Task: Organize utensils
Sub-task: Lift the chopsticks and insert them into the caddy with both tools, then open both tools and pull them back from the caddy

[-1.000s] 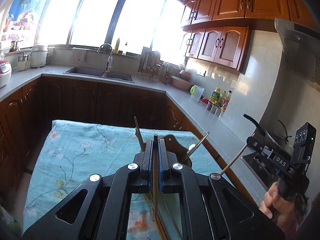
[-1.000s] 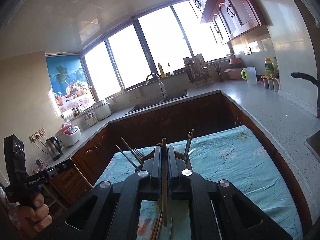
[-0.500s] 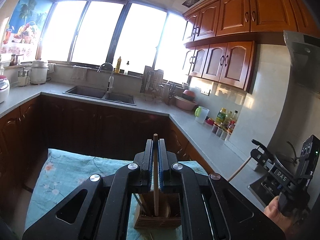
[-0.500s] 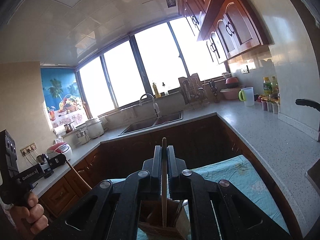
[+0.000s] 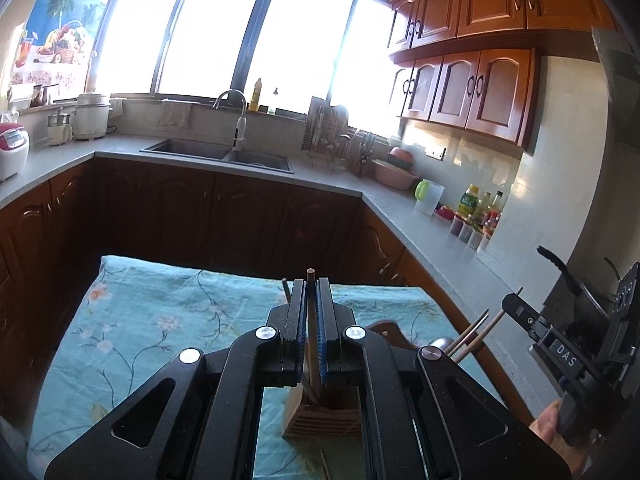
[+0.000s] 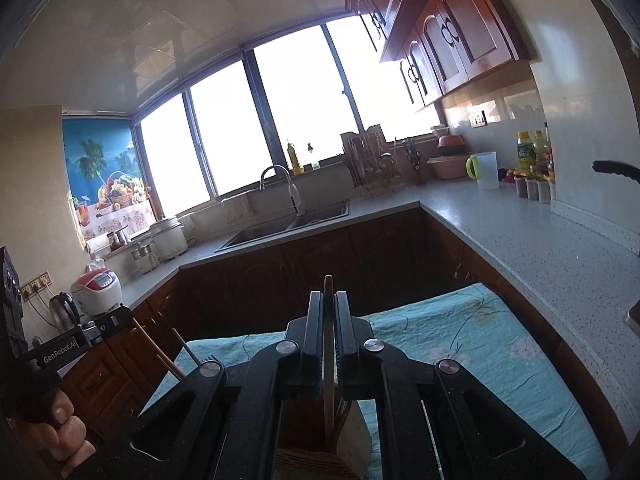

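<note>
Kitchen backdrop beyond my rig
I see a sink (image 5: 224,154) under the windows (image 5: 208,36), and a white jug (image 5: 430,198) at the countertop's (image 5: 436,236) right corner.

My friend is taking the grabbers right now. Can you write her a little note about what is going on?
Left tool: shut on a wooden chopstick, held upright above the wooden holder.
Right tool: shut on another chopstick, its lower end in or just over the same holder; I cannot tell which.
The holder stands on the blue flowered cloth and already has utensils in it.
Left to do: lower both chopsticks in and let go. One thin stick lies on the cloth near the holder.
</note>
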`<action>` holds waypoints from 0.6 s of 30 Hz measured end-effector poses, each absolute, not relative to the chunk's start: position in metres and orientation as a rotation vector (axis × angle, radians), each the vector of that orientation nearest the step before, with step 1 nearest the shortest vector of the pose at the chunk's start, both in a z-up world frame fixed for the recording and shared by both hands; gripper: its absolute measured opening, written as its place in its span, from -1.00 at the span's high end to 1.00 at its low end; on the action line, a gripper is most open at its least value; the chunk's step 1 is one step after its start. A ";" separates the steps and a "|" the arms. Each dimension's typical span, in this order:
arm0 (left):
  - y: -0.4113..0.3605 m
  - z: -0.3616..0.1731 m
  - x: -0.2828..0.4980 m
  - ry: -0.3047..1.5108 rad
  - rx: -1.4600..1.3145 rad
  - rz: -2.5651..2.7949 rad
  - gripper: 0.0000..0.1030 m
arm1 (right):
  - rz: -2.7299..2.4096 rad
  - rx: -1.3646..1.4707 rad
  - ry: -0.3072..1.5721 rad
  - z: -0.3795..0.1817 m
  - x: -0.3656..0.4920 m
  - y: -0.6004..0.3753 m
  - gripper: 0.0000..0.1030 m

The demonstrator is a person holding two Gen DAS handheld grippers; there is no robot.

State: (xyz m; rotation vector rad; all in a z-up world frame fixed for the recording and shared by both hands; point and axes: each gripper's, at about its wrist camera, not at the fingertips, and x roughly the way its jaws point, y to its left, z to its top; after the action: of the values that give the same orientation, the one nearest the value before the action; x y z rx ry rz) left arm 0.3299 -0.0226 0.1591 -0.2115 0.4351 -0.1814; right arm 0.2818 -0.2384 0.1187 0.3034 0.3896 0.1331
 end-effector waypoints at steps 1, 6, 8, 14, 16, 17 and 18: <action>-0.024 0.154 0.331 0.449 -0.208 -0.181 0.93 | 0.133 0.309 0.403 0.114 0.283 -0.239 0.91; -0.025 0.140 0.334 0.475 -0.195 -0.171 0.92 | 0.138 0.320 0.455 0.099 0.287 -0.239 0.91; -0.025 0.141 0.335 0.477 -0.195 -0.174 0.92 | 0.138 0.315 0.463 0.095 0.288 -0.238 0.91; -0.028 0.143 0.336 0.480 -0.181 -0.171 0.92 | 0.138 0.326 0.479 0.097 0.289 -0.243 0.90; -0.028 0.143 0.336 0.480 -0.180 -0.171 0.92 | 0.138 0.329 0.482 0.097 0.290 -0.243 0.90; -0.029 0.143 0.337 0.482 -0.182 -0.170 0.91 | 0.137 0.331 0.485 0.097 0.290 -0.243 0.90; -0.029 0.143 0.337 0.484 -0.184 -0.170 0.91 | 0.137 0.336 0.488 0.096 0.290 -0.244 0.90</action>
State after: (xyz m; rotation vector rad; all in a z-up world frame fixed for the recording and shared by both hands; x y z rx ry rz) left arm 0.3371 -0.0285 0.1432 -0.1838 0.4843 -0.1703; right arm 0.2903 -0.2441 0.0962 0.3361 0.4879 0.1375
